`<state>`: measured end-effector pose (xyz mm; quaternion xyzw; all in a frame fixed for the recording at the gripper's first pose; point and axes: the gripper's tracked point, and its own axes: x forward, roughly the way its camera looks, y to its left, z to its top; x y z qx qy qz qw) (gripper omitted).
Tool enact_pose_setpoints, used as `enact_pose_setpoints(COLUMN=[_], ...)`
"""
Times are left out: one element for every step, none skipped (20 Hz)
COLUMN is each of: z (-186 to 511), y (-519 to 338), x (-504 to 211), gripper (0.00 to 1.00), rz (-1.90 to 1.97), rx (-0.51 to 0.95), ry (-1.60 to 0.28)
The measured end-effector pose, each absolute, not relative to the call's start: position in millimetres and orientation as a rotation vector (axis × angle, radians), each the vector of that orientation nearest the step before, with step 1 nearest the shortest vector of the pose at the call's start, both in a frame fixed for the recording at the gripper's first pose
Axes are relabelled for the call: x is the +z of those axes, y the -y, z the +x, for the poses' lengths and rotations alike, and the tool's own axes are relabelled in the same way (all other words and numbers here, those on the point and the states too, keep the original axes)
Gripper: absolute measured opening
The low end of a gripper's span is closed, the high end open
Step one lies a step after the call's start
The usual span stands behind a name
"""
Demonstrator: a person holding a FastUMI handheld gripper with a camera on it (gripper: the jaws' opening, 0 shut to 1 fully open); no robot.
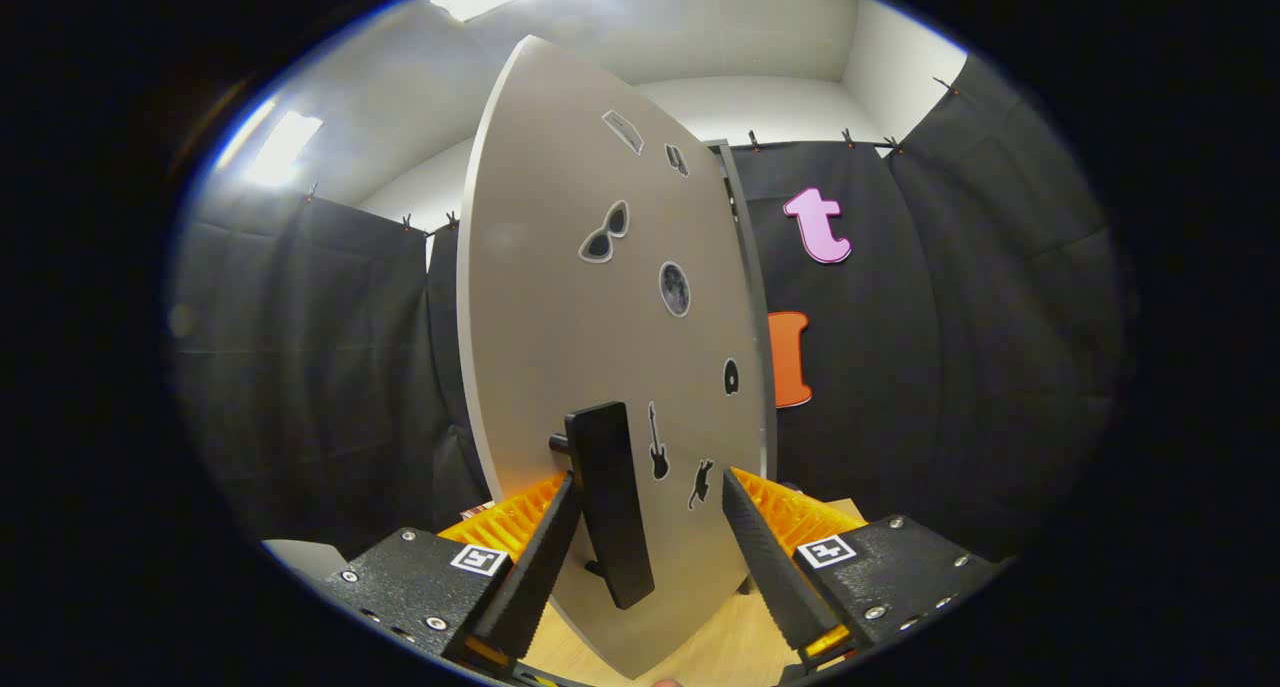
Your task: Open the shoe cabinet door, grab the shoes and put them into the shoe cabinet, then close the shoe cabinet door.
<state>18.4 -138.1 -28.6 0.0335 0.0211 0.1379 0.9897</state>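
Looking at the cabinet door (600, 347) swung out edge-on, pale grey with little black stickers (604, 235) scattered over it, and a black bar handle (608, 502) sticking off its face. Tool (650, 537) spread apart, one finger (535, 567) right up against the handle's side, the other finger (765, 562) well off it across the door face, so not clamped on anything yet. Handle sitting between the fingers but way off-centre. No shoes spotted from here; can't tell whether the cabinet has any inside. Light wooden tabletop (700, 647) just under the door's lower edge. Main worry: closing from this offset probably shoves the handle sideways instead of pinching it square, and the door swings or the grip slips off the narrow bar. Pulling at an angle to the hinge arc could also twist the handle out of the fingers. Guessing still somewhere in the door step.
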Motion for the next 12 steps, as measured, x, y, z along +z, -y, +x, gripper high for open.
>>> enact_pose_setpoints(z=[21, 25, 28, 32, 35, 39, 42, 47, 53, 60, 68, 76], y=[131, 125, 117, 108, 99, 91, 81, 71, 62, 57, 49, 36], x=[-29, -30, -32, -33, -34, -36, -37, -38, -39, -39, -37, -41], gripper=[0.9, 0.9, 0.9, 0.9, 0.9, 0.9, 0.91, 0.91, 0.91, 0.92, 0.92, 0.93], rz=[0.067, 0.067, 0.066, 0.064, 0.059, 0.051, 0.041, 0.026, 0.012, 0.002, 0.007, 0.012], rx=[0.285, 0.294, 0.302, 0.31, 0.32, 0.33, 0.343, 0.352, 0.353, 0.343, 0.344, 0.357], ry=[-0.04, -0.041, -0.041, -0.041, -0.043, -0.044, -0.045, -0.046, -0.044, -0.041, -0.03, -0.038])
